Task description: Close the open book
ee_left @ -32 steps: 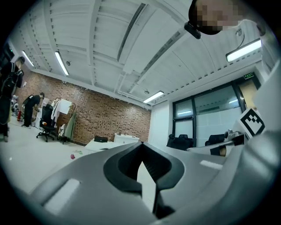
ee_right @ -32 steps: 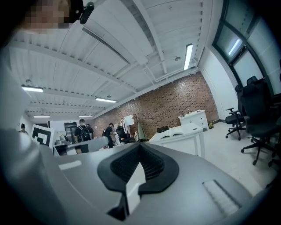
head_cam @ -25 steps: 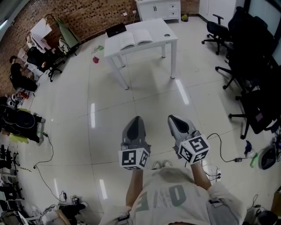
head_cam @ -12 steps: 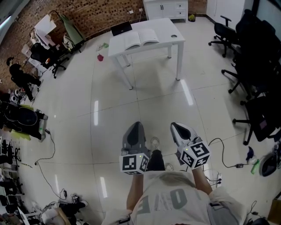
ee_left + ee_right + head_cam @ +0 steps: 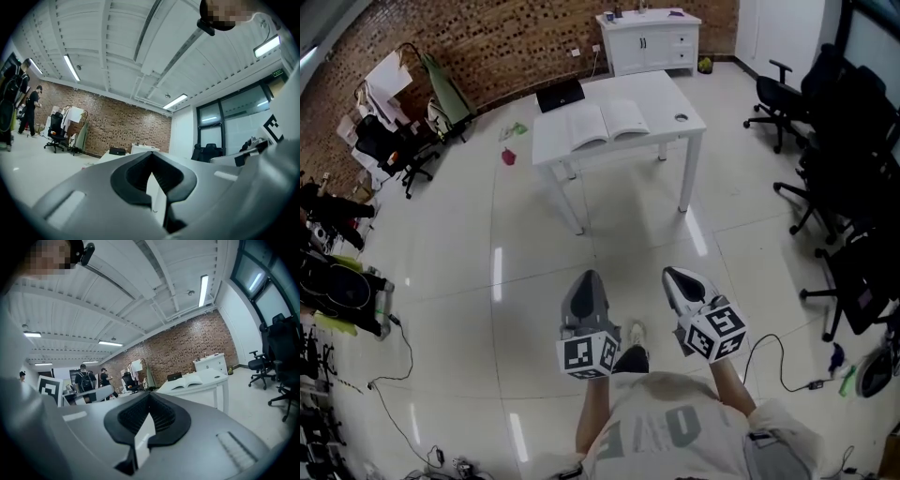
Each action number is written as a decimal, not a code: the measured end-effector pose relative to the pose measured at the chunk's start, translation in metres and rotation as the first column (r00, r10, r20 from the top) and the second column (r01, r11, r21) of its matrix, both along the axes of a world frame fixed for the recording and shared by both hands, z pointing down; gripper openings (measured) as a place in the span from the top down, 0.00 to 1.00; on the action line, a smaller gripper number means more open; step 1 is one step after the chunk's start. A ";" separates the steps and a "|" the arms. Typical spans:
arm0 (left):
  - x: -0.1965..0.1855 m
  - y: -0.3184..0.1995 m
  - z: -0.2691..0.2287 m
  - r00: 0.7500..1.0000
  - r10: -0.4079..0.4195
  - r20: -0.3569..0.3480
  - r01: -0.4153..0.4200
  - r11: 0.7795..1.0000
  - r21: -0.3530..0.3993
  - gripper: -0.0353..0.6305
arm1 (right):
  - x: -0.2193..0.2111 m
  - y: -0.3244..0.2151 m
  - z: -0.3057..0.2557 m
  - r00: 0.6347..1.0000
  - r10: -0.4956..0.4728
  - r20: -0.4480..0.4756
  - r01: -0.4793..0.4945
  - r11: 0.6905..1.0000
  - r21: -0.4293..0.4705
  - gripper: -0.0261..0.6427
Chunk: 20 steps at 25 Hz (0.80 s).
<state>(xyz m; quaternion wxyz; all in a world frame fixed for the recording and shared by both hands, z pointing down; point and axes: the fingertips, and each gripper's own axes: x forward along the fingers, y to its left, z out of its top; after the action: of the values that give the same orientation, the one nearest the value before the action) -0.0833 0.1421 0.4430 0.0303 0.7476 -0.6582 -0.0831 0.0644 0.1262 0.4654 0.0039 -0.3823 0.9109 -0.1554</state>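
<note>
An open book (image 5: 608,123) lies flat on a white table (image 5: 661,98) some way ahead of me; it also shows in the right gripper view (image 5: 191,380). My left gripper (image 5: 586,280) and right gripper (image 5: 673,276) are held side by side over the floor, well short of the table, pointing toward it. Both have their jaws together with nothing between them. In the left gripper view the table (image 5: 138,151) peeks over the shut jaws.
A black laptop (image 5: 560,95) and a small ring (image 5: 680,118) sit on the table. Black office chairs (image 5: 848,159) line the right side. A white cabinet (image 5: 649,39) stands at the brick wall. Chairs and bags (image 5: 389,141) are at left; cables (image 5: 787,361) lie on the floor.
I have walked toward the table, which now sits nearer and lower in the head view. Both grippers stayed side by side and shut.
</note>
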 end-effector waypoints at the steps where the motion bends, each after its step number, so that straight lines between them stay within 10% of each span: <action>1: -0.009 -0.017 -0.003 1.000 0.006 -0.002 -0.006 1.000 0.001 0.93 | -0.010 -0.017 -0.006 1.000 -0.003 0.005 0.003 1.000 0.003 0.95; 20: -0.074 -0.242 -0.008 0.994 0.110 -0.020 -0.109 0.994 0.015 0.93 | -0.096 -0.242 0.000 0.996 0.017 0.090 -0.012 0.998 -0.058 0.96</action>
<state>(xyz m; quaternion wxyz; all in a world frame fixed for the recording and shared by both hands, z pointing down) -0.1572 -0.1002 0.4353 0.0366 0.7819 -0.6152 -0.0935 -0.0319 -0.1160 0.4653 0.0351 -0.3814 0.9022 -0.1984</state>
